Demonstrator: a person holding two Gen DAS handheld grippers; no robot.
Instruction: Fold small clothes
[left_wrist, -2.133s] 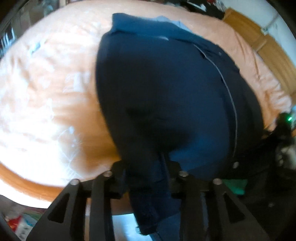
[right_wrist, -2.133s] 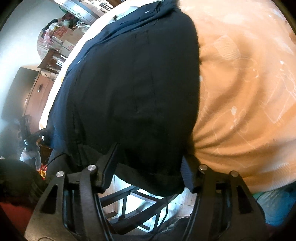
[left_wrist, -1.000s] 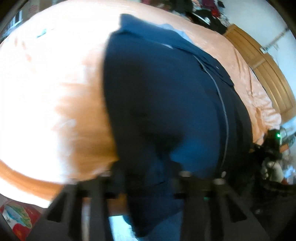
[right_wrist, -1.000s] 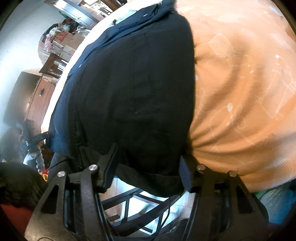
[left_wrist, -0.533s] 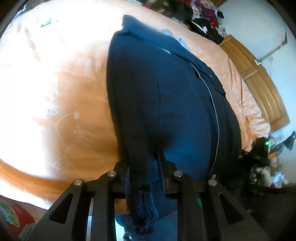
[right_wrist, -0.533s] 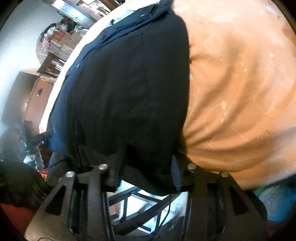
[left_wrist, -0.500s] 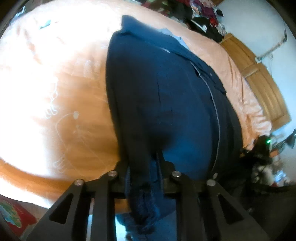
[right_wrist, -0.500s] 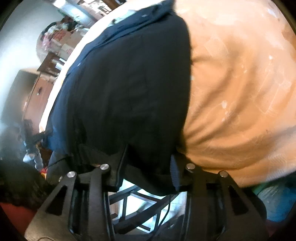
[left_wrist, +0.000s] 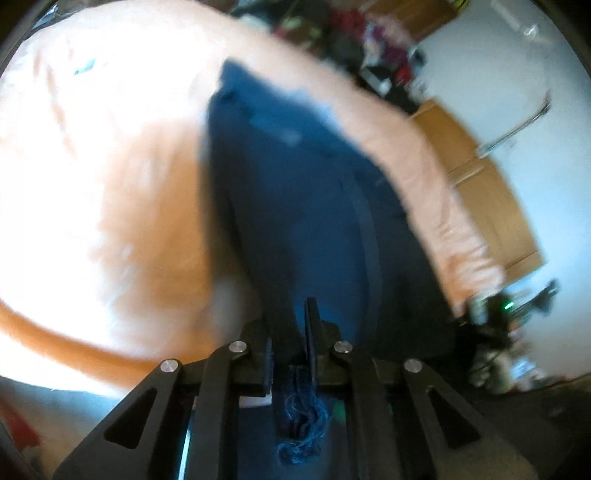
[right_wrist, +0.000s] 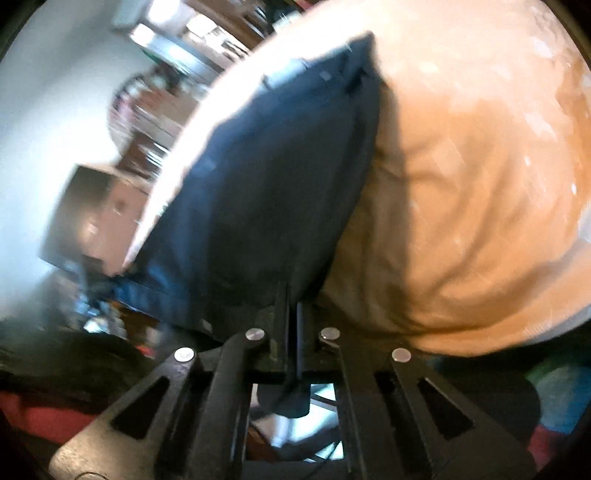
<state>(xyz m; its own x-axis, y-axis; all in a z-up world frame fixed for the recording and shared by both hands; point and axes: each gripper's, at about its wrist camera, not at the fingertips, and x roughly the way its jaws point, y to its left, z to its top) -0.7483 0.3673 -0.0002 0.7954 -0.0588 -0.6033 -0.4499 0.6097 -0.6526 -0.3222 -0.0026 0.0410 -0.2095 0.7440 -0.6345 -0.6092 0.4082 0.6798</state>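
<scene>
I had the left gripper (left_wrist: 290, 336) fingers and right gripper (right_wrist: 291, 317) fingers pinched on navy garment (left_wrist: 295, 206) hem over orange bed (left_wrist: 110, 192).

Both views motion-blurred, fisheye-bent (dark corners); glare whitens the left side.

L grip (left_wrist: 290, 343) – my jaws nearly closed, pinching dark blue cloth (left_wrist: 295, 221), frayed bit poking out behind fingers | R grip (right_wrist: 291, 325) – jaws pressed tight on same cloth's edge, fabric tail hanging thru | both pointing fwd, views blurry, can't see wrists or hands
</scene>
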